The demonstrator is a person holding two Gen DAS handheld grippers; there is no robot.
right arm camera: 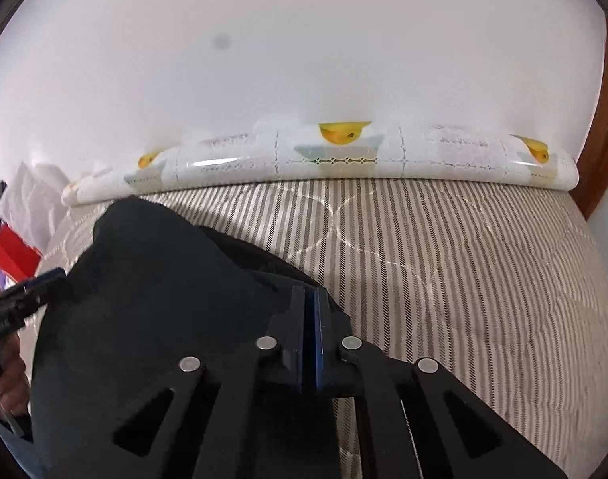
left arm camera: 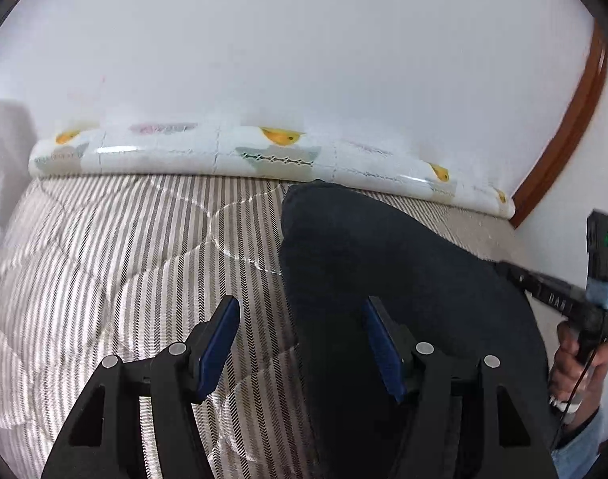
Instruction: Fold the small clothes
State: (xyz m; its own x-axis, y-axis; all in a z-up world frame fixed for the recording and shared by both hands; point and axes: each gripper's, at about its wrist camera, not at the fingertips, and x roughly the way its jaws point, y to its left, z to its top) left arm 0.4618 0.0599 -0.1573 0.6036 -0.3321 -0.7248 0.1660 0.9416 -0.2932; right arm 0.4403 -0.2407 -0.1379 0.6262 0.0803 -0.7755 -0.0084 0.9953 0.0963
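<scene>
A dark garment [left arm camera: 383,263] lies spread on a striped quilt [left arm camera: 124,247]. My left gripper [left arm camera: 300,303] is open over the garment's left edge. One blue pad is above the quilt, the other above the dark cloth, and nothing is pinched. In the right wrist view the same dark garment [right arm camera: 164,279] fills the lower left. My right gripper [right arm camera: 310,299] is shut at its right edge, with the cloth caught between the pads. The right gripper [left arm camera: 515,273] also shows from the side at the garment's far right edge, and the left gripper [right arm camera: 44,279] shows at the left.
A rolled mat with a yellow fruit pattern [left arm camera: 264,155] lies along the white wall at the far side of the bed. A brown wooden frame [left arm camera: 571,127] stands at the right. Red and white items [right arm camera: 12,255] sit at the left. A hand [left arm camera: 575,363] holds the right gripper.
</scene>
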